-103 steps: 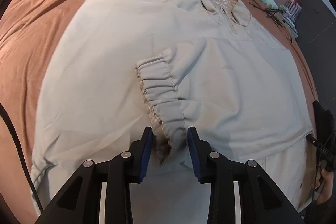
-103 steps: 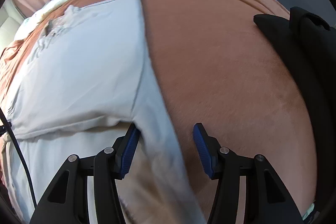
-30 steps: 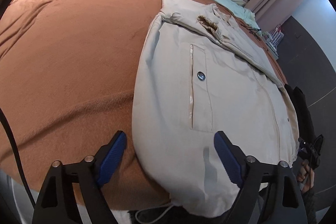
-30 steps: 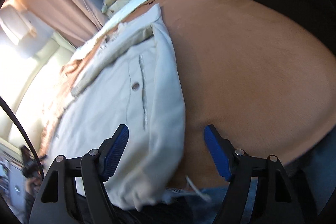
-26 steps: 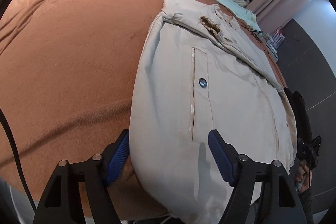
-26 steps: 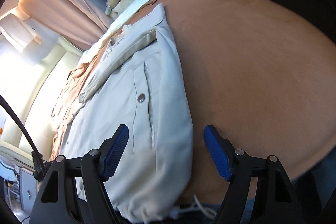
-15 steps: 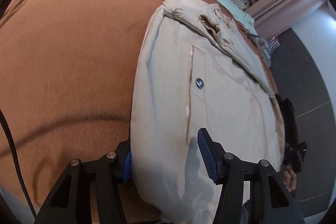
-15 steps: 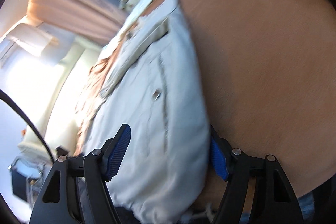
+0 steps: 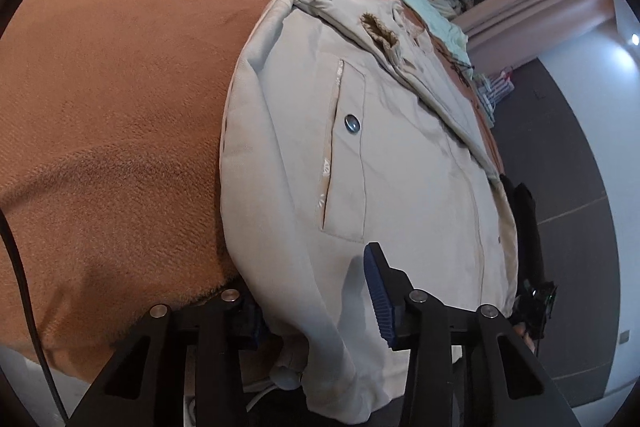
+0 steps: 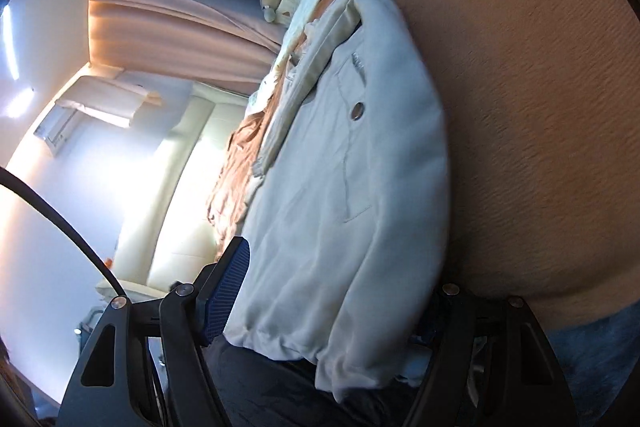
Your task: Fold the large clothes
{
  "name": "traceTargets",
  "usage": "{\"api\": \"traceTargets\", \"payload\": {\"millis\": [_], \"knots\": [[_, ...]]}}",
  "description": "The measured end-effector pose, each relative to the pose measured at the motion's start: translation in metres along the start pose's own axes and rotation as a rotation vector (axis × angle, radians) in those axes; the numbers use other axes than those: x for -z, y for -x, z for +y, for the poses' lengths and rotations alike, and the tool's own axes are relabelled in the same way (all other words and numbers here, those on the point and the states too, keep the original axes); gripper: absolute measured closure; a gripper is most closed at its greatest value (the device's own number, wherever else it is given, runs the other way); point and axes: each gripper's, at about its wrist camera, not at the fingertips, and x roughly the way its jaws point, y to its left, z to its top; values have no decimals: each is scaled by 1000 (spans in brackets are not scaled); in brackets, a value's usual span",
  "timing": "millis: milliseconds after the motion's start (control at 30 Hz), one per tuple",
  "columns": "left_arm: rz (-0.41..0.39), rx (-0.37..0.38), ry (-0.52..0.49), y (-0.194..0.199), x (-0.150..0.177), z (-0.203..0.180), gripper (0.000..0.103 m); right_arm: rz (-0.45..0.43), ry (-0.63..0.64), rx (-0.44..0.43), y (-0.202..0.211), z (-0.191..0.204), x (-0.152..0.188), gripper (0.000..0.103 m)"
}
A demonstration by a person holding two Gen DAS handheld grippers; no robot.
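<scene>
My left tool (image 9: 316,303) straddles the near left corner of the jacket's (image 9: 400,163) hem, fingers apart, one pad above the cloth, the other under the bed edge side. My right tool (image 10: 336,303) brackets the opposite hem corner (image 10: 344,331) likewise, fingers spread, not yet pinching. The jacket lies folded lengthwise on the brown bedspread (image 9: 120,87), hem hanging off the near edge, snap pocket (image 9: 352,123) beyond. Half a second ago both tools sat slightly farther back; the hem now reaches deeper between the fingers.

Two close wrist views, opposite hem corners, sharing jacket (image 9: 384,155)
</scene>
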Motion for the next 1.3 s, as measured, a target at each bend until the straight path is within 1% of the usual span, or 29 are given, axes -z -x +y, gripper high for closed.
{"api": "traceTargets", "payload": {"millis": [33, 67, 100, 133, 167, 200, 233, 333, 400, 500, 767, 867, 967, 1033, 1167, 1300], "knots": [[-5, -1, 11, -1, -1, 1, 68, 3, 15, 16, -1, 2, 2, 34], [-11, -11, 19, -1, -1, 1, 75, -1, 32, 37, -2, 6, 4, 34], [-14, -20, 24, -1, -1, 2, 80, -8, 38, 49, -2, 8, 4, 39], [-19, -26, 29, 0, -1, 2, 85, -14, 30, 53, -1, 7, 3, 54], [-26, -22, 37, 2, 0, 4, 89, -21, 13, 55, 0, 5, 3, 63], [-34, -16, 44, 6, 1, 5, 91, -32, -3, 54, 1, 3, 5, 77], [-43, -10, 47, 9, 1, 6, 91, -44, -12, 54, 4, 2, 5, 86], [-61, -6, 41, 16, 1, 4, 94, -83, -6, 48, 13, 7, 9, 93], [-76, -7, 35, 23, 1, 2, 95, -121, -10, 2, 23, 13, 12, 96], [-98, 5, 32, 32, -1, -4, 97, -141, 13, -5, 30, 29, 11, 98], [-170, 74, 34, 70, -8, -27, 98, -150, 131, -39, 40, 86, 8, 99], [-216, 73, 21, 90, -3, -36, 98, -153, 173, -48, 48, 102, 12, 99], [-244, 92, 20, 108, 2, -42, 99, -156, 201, -36, 55, 114, 18, 99], [-270, 106, 23, 123, 8, -46, 99, -165, 212, -32, 68, 115, 24, 99], [-305, 127, 18, 150, 20, -53, 99, -192, 221, -22, 85, 124, 42, 99], [-327, 138, 22, 175, 35, -55, 99, -193, 220, 11, 106, 138, 66, 99]]}}
